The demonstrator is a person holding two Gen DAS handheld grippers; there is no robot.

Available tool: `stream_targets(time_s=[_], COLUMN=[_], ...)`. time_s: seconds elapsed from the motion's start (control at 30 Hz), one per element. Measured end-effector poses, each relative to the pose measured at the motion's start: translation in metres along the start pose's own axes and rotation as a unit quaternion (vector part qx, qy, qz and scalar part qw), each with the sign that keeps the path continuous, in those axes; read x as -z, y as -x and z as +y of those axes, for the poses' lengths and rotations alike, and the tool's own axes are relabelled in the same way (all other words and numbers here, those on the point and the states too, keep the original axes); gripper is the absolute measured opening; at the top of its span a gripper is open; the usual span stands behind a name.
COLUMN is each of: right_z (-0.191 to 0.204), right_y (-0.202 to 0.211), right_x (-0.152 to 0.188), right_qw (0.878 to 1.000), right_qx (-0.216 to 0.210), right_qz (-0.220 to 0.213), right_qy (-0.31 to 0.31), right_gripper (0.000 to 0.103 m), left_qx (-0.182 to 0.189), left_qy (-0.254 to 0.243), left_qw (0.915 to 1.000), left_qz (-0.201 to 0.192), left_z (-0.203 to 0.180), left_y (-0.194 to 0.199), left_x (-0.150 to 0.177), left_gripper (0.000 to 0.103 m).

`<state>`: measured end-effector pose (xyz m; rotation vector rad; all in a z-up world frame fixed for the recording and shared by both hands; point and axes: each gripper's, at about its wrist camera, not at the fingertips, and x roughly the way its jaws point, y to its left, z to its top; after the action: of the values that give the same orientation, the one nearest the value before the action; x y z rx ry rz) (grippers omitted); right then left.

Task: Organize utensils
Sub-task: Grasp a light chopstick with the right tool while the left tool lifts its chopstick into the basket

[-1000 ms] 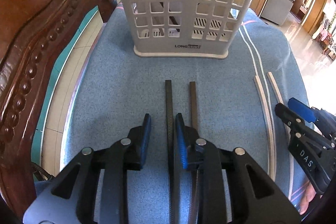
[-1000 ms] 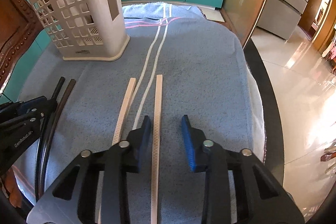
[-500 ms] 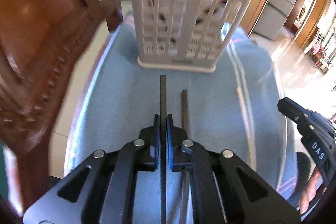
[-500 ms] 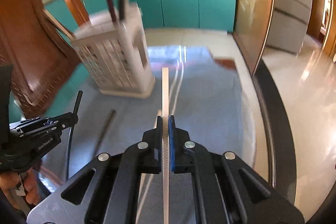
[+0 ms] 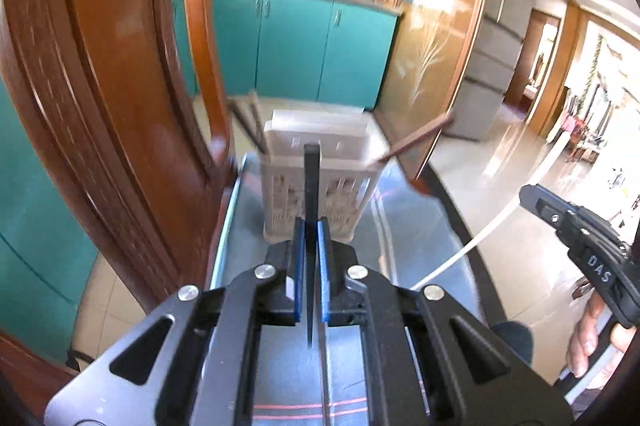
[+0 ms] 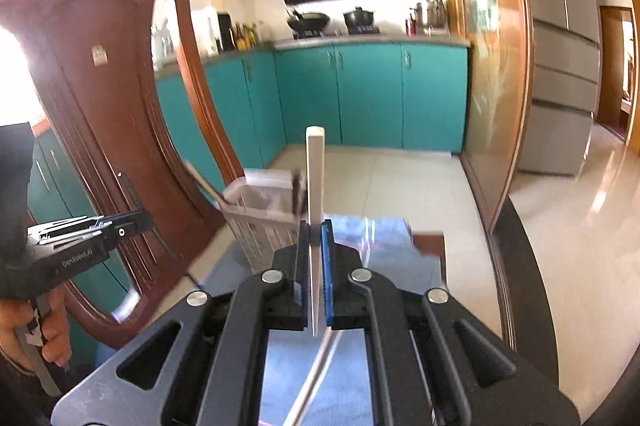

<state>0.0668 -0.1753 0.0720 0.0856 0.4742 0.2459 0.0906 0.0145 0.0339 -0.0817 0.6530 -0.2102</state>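
The left gripper [image 5: 311, 246] is squeezing a black chopstick [image 5: 311, 186], which is sticking out past the pads toward the white basket [image 5: 280, 194]; the right gripper [image 6: 316, 250] is squeezing a pale chopstick [image 6: 314, 178], pointing up and forward; the basket is sitting on the blue cloth [image 5: 416, 226] with brown chopsticks [image 5: 256, 126] already leaning inside it; a wooden chair [image 6: 112, 114] is standing beside it.

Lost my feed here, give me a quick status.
Left gripper shut on black chopstick. Right gripper shut on white chopstick. Both lifted, pointing toward utensil basket. Nothing in the way.
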Motion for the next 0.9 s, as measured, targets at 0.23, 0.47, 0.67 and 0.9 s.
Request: stream_targets(time_s=[0.23,0.47,0.67,0.9], right_z=[0.009,0.017,0.025,0.03], right_y=[0.008,-0.004,-0.045,-0.08], right_x=[-0.063,-0.092,-0.074,-0.054], right_qw=[0.997,0.99,0.994,0.997], right_qx=[-0.011,-0.005,0.004,0.013], right_qz=[-0.076,-0.141,-0.111,-0.074], right_qy=[-0.005,-0.029,-0.021,-0.014], right_gripper=[0.006,0.006,0.006,0.006], left_qx=[0.006,-0.045,-0.058,-0.075], left_qy=[0.0,0.03,0.049,0.024], left_qw=[0.9963,0.9842,0.9898,0.9919], left_qz=[-0.086,-0.169,-0.121,-0.1], left_z=[0.006,0.011,0.017,0.008], left_y=[0.042,0.039,-0.016,-0.038], left_x=[-0.078,-0.125,-0.105,-0.081], left_gripper=[0.007,0.007,0.007,0.007])
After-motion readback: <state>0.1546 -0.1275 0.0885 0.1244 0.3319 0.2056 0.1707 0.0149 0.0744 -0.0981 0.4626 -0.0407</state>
